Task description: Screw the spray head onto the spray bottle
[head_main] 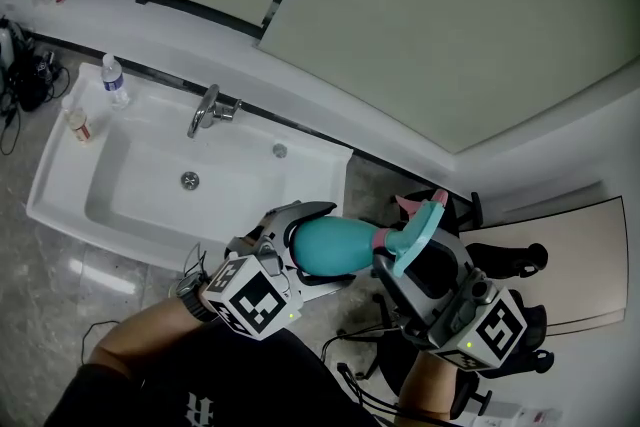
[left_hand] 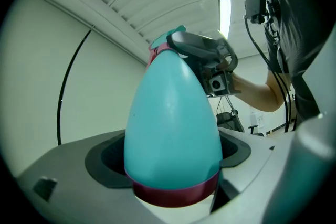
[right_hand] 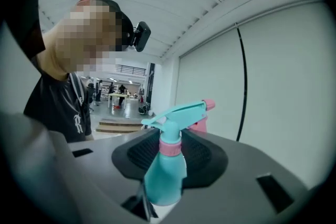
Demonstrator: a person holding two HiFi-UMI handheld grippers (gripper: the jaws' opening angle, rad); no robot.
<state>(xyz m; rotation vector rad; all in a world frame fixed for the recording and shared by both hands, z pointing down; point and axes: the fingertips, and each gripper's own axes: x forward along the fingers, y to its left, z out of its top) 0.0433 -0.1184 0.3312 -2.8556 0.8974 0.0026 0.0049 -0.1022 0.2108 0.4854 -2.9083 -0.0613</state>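
Right claw [right_hand: 170, 162]: jaws closed on the teal plastic trigger spray head with pink nozzle tip [right_hand: 173, 113], pads at about its pink collar [right_hand: 170, 146]. Contact on the near-side pad is hard to read. The left claw [left_hand: 173, 176] is clamped on the wide base of the teal egg-shaped plastic spray bottle [left_hand: 170, 128], at its magenta band [left_hand: 173, 194]. Bottle lies level, neck toward the right claw. Spray head looks seated on the neck; can't tell how far it's threaded.

Step, my read: tightening turns.
- Hold the left claw fixed and twist only the collar about the bottle's long axis.
- Push lightly toward the base, so the smooth tapered body seats in the jaws and doesn't squirt out.
- Use short turns, regrip, stay off the trigger bar.
- Any tilt between head and neck risks cross-threading.

Room: everything is held in the air, close to the person's torso [head_main: 250, 380]. White rectangular sink [head_main: 60, 180] with chrome tap [head_main: 205, 110] lies beyond. Its right corner sits near the bottle in the head view; height gap can't be judged. Black chair-like frame [head_main: 505, 260] is by the right claw. Open space toward the pale wall panels [head_main: 450, 15].
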